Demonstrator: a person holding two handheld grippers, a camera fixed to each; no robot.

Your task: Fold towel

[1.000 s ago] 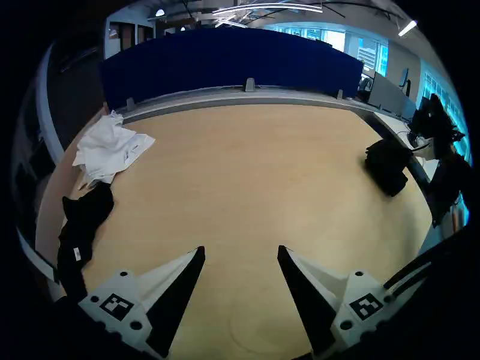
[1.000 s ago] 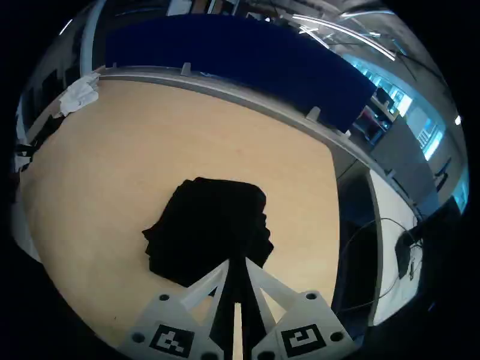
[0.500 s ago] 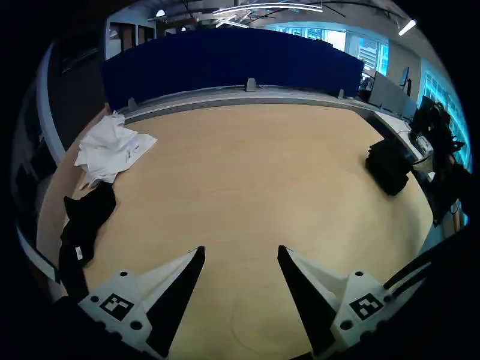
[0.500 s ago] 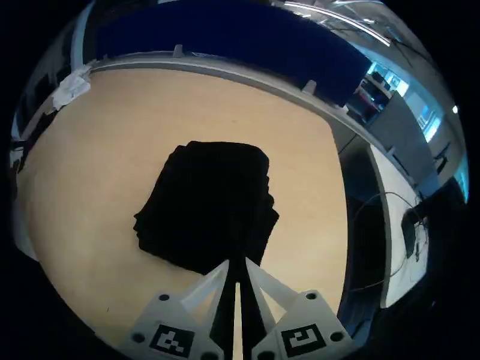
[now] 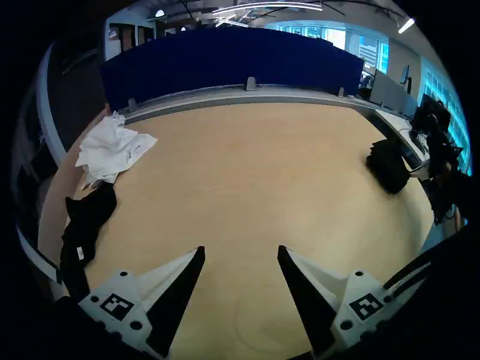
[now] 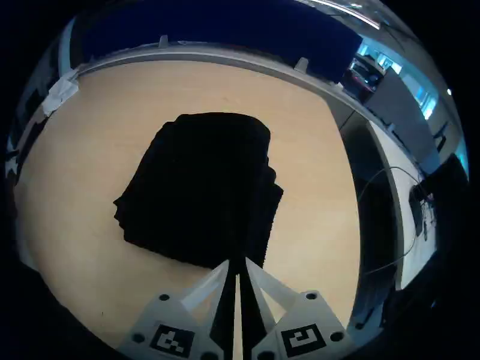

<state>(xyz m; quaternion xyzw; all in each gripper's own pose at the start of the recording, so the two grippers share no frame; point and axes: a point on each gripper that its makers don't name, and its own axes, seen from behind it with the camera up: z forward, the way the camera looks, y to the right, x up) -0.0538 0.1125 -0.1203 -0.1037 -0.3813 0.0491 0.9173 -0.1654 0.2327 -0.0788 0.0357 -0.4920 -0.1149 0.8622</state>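
Towel (image 6: 198, 186) matt black cloth, faintly rough; table (image 6: 312, 180) smooth pale wood, low sheen; white cloth (image 5: 111, 150) matt, creased.

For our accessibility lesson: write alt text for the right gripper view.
A folded black towel lies on a light wooden table, its near edge meeting the closed right gripper. A blue partition lines the far edge; a white cloth lies far left.
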